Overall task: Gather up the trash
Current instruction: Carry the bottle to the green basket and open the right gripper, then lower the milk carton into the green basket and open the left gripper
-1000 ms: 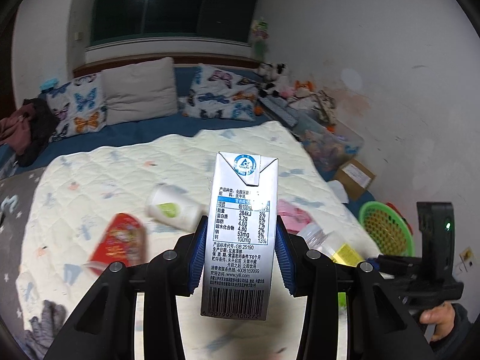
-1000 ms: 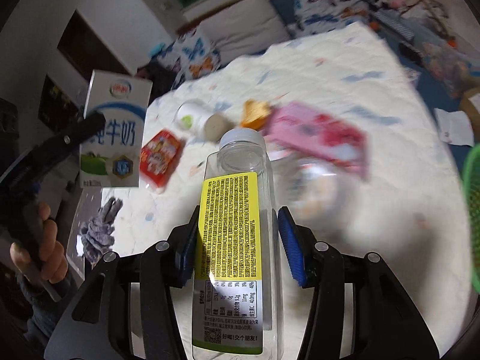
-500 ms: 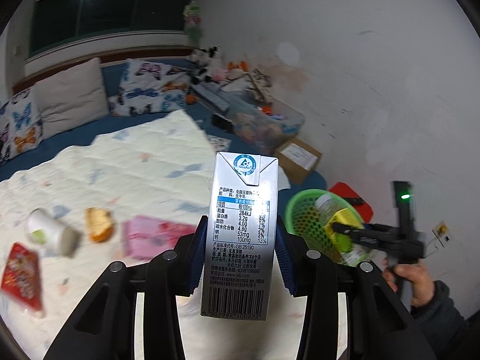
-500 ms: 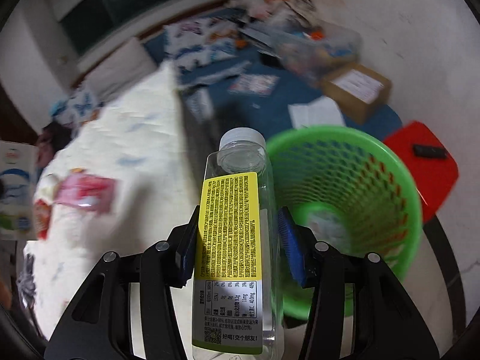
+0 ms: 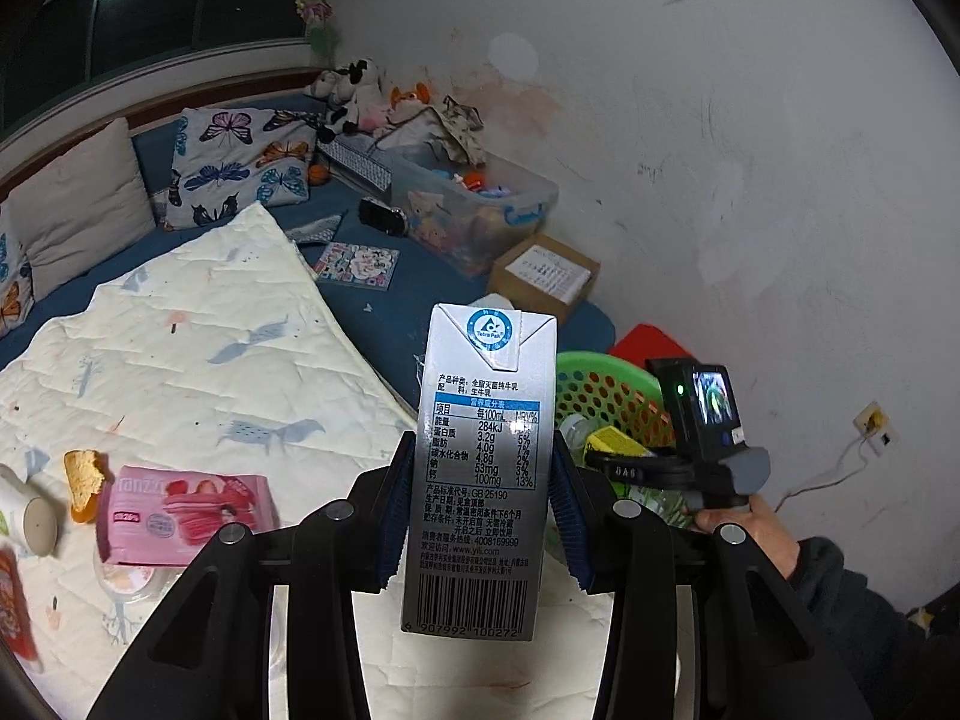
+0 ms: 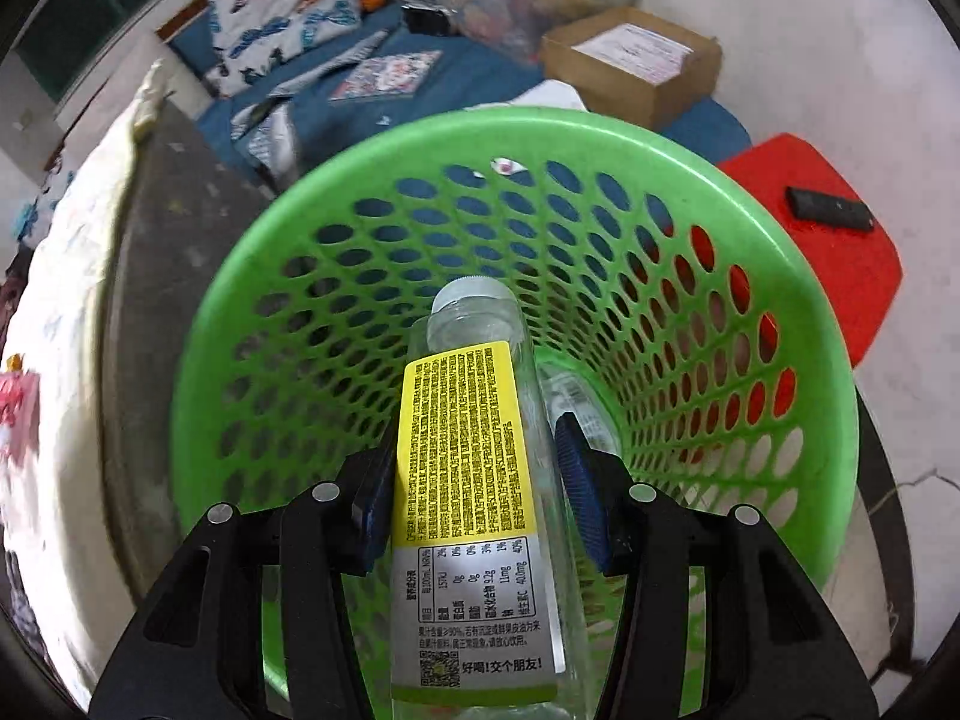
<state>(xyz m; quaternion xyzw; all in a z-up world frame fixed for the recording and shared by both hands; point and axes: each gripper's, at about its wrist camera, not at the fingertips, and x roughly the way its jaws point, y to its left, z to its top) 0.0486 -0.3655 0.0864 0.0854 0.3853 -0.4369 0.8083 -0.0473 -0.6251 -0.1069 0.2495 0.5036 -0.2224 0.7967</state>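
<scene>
Right gripper (image 6: 474, 492) clamps the clear juice bottle (image 6: 474, 480), cap aimed down into the green basket (image 6: 384, 150) — release comes next, I judge. Left gripper (image 5: 477, 510) pinches the milk carton (image 5: 480, 480), basket at two o'clock; it follows. Snack wrappers wait on the bed (image 5: 180, 360).

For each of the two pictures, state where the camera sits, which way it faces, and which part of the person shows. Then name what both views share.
Left wrist: on the left tongs, facing across the bed; they grip a milk carton; a hand shows.
Right wrist: on the right tongs, facing down into the green basket, gripping a bottle; no body shows.
Shared: basket, cardboard box.
</scene>
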